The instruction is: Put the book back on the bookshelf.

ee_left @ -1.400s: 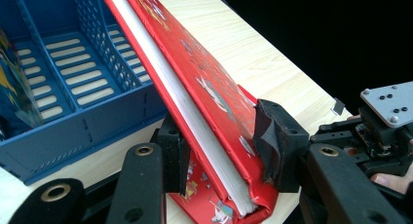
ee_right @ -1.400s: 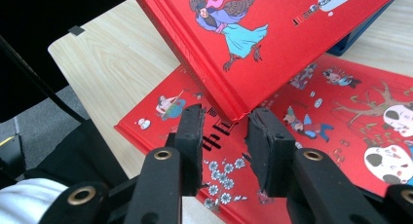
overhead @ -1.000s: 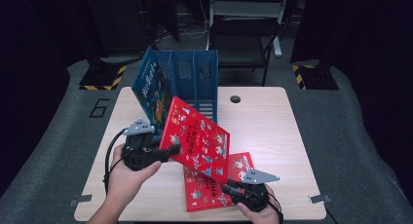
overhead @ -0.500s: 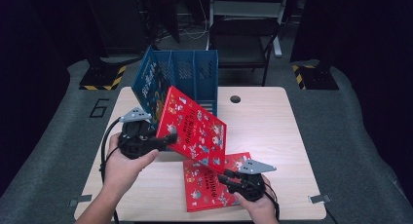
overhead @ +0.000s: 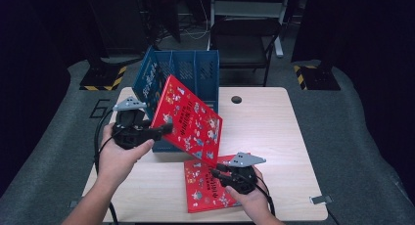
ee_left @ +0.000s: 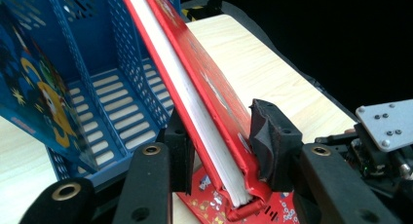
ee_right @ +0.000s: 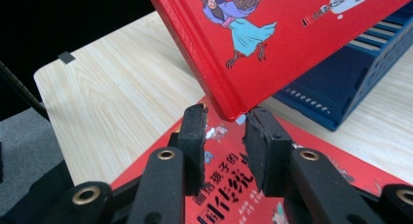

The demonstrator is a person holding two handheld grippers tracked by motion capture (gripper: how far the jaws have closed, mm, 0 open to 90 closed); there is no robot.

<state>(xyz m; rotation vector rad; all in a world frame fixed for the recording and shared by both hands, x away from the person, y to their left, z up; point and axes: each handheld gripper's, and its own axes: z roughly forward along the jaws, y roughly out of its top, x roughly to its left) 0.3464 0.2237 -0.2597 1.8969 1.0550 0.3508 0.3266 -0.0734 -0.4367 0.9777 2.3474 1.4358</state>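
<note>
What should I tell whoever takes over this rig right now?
Left gripper: jaws just closing, clamped on the raised red book, tilted in front of the blue file rack.
Right gripper: jaws straddle that book's lower corner; grip unclear.
Second red book lies flat on the table.
Done: a blue book stands in the rack.
Left: both red books, presumably into the rack.

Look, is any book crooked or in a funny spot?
Yes. One red book hangs tilted in the air, clamped by the left gripper, not yet in the blue rack. Another red book lies flat on the table.
</note>
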